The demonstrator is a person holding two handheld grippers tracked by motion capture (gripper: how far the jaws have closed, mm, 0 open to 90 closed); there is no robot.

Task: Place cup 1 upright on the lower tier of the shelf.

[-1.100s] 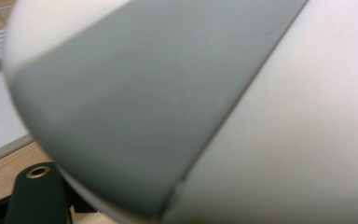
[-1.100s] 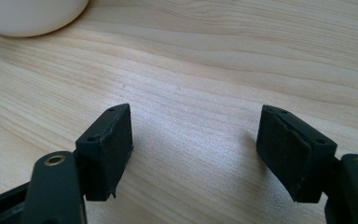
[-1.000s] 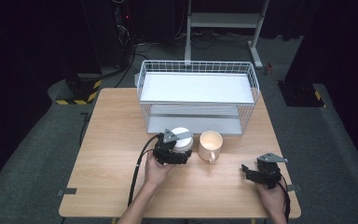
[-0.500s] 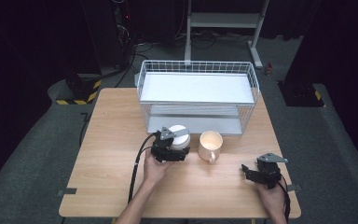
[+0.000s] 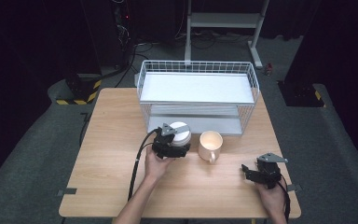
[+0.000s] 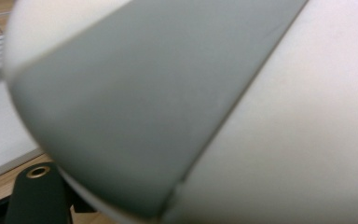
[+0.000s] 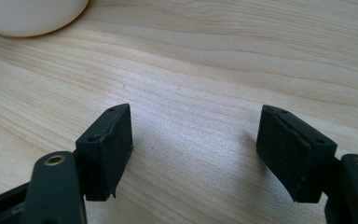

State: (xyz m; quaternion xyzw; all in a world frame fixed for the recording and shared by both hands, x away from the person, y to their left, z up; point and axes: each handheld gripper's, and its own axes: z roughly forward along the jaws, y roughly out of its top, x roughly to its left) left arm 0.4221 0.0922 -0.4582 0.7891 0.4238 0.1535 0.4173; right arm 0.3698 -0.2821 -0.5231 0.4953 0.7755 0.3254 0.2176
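A white and grey cup [image 5: 182, 132] is in my left gripper [image 5: 173, 141], just in front of the wire rack's lower shelf. In the left gripper view the cup [image 6: 214, 112] sits blurred right against the lens, and one black jaw shows under it at the lower left. A cream mug [image 5: 210, 144] stands on the table to the right of that cup, handle toward the person. My right gripper [image 5: 251, 173] rests low near the table's front right, jaws wide apart over bare wood [image 7: 196, 126]. The cream mug's base [image 7: 32, 16] is at that view's top left.
A white wire rack [image 5: 198, 93] with two white shelves stands at the back middle of the wooden table [image 5: 112, 154]. A black cable [image 5: 137, 161] trails from the left gripper to the front edge. Dark floor surrounds the table.
My left gripper has carried the white and grey cup slightly away from the person, toward the rack. The right gripper and the cream mug have stayed in place.
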